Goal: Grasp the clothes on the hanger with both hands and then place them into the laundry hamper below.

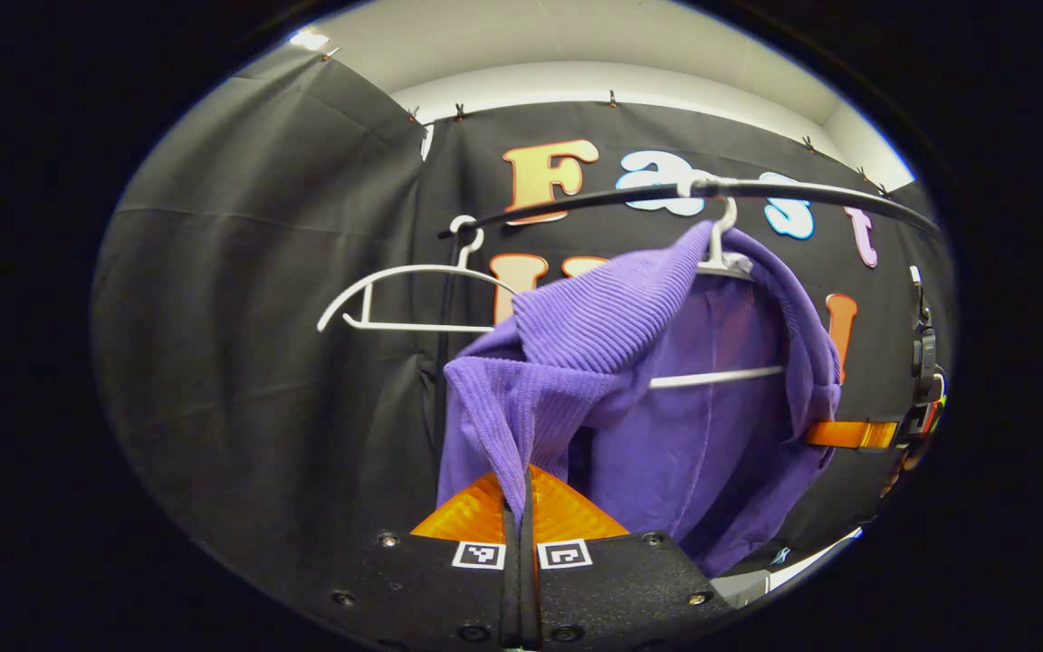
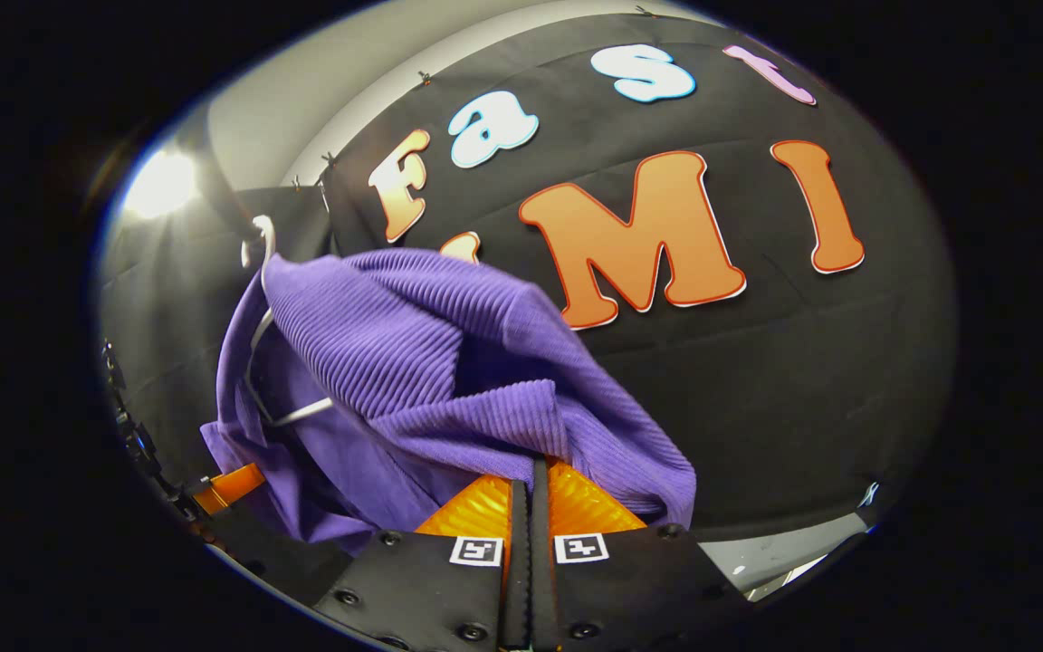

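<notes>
Left claw (image 1: 521, 503) clamped on purple garment (image 1: 630, 362); right claw (image 2: 535, 489) clamped on same cloth, partly off white hanger (image 1: 725, 263) on rail (image 1: 811, 190).

Purple ribbed garment (image 1: 630, 362); white hangers (image 1: 395, 299); orange tool fingers (image 2: 576, 503).

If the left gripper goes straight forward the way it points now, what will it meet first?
The purple garment: the left gripper is already shut on a fold of it, so it would push deeper into cloth. The hanger bar seems next, though depth is unclear.
</notes>
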Demonstrator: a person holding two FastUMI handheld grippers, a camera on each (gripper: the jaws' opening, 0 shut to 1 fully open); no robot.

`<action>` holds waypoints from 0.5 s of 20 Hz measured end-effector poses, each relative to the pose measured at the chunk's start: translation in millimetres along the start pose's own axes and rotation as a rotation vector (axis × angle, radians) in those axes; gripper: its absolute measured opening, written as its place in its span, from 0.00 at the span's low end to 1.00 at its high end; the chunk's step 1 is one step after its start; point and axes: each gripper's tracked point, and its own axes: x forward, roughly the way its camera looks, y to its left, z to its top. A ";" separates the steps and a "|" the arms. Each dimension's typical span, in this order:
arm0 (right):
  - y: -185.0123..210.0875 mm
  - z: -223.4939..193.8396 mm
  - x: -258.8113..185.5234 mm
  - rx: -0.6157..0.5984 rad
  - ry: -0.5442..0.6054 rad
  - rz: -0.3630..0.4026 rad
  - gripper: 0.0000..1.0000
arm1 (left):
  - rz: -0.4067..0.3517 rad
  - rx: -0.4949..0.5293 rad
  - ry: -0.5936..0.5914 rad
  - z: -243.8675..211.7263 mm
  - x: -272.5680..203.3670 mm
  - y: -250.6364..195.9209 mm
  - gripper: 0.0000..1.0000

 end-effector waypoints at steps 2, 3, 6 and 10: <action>-4.6 15.6 1.1 0.026 -0.021 0.006 0.08 | 0.025 -0.020 -0.035 16.8 -1.1 14.0 0.00; -7.5 23.1 2.1 0.036 -0.031 0.008 0.08 | 0.039 -0.033 -0.050 24.1 -2.0 21.7 0.00; -10.4 50.9 4.9 0.062 -0.067 0.020 0.07 | 0.078 -0.047 -0.092 46.3 -1.2 41.8 0.00; -17.5 84.4 2.9 0.090 -0.126 0.024 0.07 | 0.096 -0.052 -0.136 74.0 -0.3 58.8 0.00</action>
